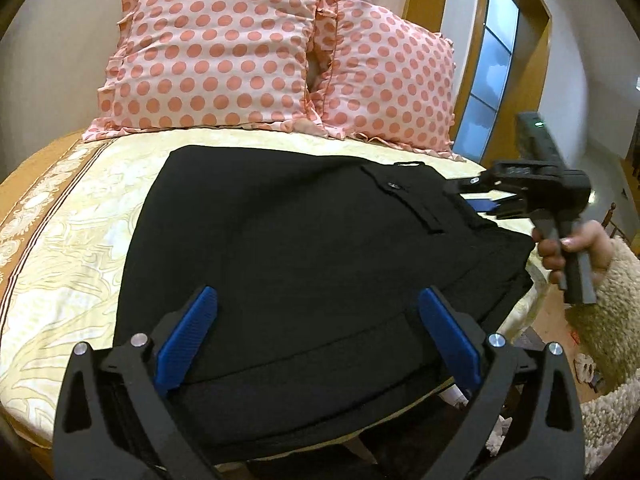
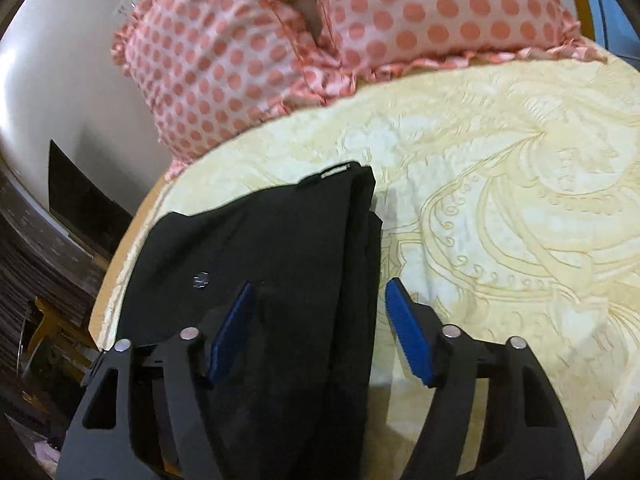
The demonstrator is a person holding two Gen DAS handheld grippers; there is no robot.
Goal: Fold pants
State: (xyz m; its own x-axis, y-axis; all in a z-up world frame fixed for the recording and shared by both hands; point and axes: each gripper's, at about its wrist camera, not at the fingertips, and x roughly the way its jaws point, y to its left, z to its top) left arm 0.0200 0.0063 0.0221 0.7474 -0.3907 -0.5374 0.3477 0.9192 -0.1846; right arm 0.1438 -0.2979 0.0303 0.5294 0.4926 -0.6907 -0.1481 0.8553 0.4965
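Black pants (image 1: 288, 240) lie folded on the cream patterned bed, with a buttoned back pocket (image 1: 394, 187) facing up toward the right. My left gripper (image 1: 318, 320) is open above the near edge of the pants, its blue pads wide apart and empty. My right gripper (image 1: 478, 200) shows in the left wrist view at the pants' right edge, held by a hand. In the right wrist view my right gripper (image 2: 320, 308) is open over the pants (image 2: 280, 260), straddling their right edge.
Two pink polka-dot pillows (image 1: 224, 52) lean at the head of the bed (image 1: 60, 240). The pillows also show in the right wrist view (image 2: 300, 32). A wooden door frame and glass panel (image 1: 492, 60) stand at the right. Floor clutter lies beyond the bed's right edge.
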